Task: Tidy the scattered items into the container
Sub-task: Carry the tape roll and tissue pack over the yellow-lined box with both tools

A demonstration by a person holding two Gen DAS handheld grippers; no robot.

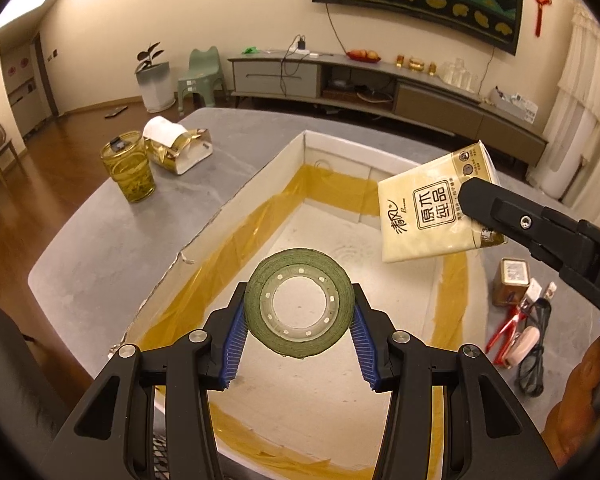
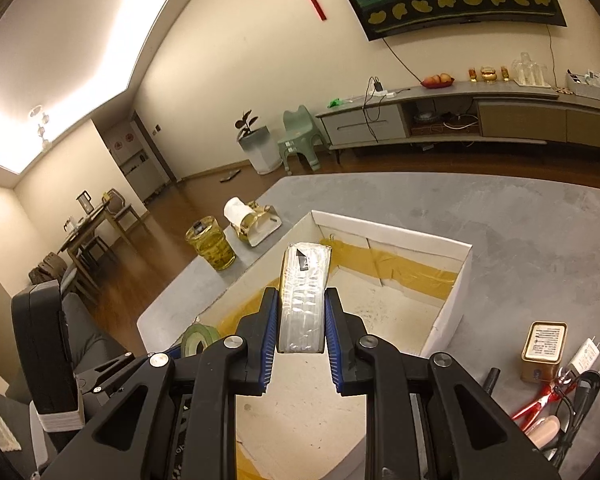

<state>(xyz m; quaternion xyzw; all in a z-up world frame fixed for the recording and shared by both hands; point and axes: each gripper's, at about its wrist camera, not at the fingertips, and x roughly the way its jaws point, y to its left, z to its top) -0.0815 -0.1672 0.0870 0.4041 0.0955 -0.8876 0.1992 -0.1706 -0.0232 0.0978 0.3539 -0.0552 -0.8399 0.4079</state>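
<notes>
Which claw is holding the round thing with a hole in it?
The left claw. It grips the green tape roll, a ring with an open middle, above the box. The right claw holds a flat tissue pack instead.

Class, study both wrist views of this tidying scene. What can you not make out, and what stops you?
- Box near end: left wrist view, hidden behind the left hand-held gripper holding the tape roll.
- Tissue pack front print: right wrist view shows only its edge, clamped in the right hand-held gripper.
- Tin label: too small.
- Cable pile: cut off by the edge.
</notes>
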